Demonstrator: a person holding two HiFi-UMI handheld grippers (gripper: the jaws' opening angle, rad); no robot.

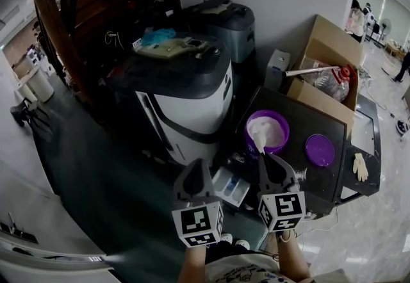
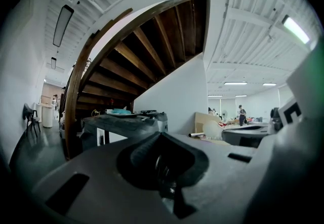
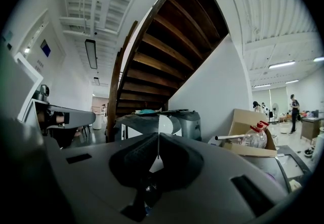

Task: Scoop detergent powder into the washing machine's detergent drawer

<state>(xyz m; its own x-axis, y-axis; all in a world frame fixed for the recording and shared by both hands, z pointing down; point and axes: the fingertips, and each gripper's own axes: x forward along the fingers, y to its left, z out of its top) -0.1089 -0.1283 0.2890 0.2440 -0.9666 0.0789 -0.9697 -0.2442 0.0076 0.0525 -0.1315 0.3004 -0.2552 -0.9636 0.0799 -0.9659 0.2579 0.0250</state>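
left fingers [image 2: 143, 150]: pressed shut tip to tip, with nothing between them.
right fingers [image 3: 135, 156]: clamped on the thin handle of the white scoop [image 1: 260, 141].
left gripper [image 1: 194, 164]: low in the head view, just beside the right gripper [image 1: 268, 159] and about level with it, with its marker cube toward the person.
scoop: rises from the right gripper's tips; its far end is at the near rim of the purple tub [image 1: 269, 113], over the powder.
detergent powder [image 1: 272, 129]: white, lying inside the open tub.
tub: upright on the black top [image 1: 307, 121], near its left edge.
lid [image 1: 319, 150]: purple, flat on the same top, to the right of the tub and apart from it.
detergent drawer [image 1: 232, 187]: pulled out, white with a blue compartment, seen between the two grippers and below the tub. I cannot tell whether it holds powder.
appliance [image 1: 186, 93]: white front and dark lid, left of the black top, with a blue cloth [image 1: 158, 36] on it.
cardboard box [image 1: 333, 41]: open, behind the black top, holding a clear bottle [image 1: 332, 85] with a red cap.
glove [image 1: 360, 166]: pale, on the dark ledge to the right of the lid.
staircase [image 3: 167, 56]: wooden, curving overhead in both gripper views.
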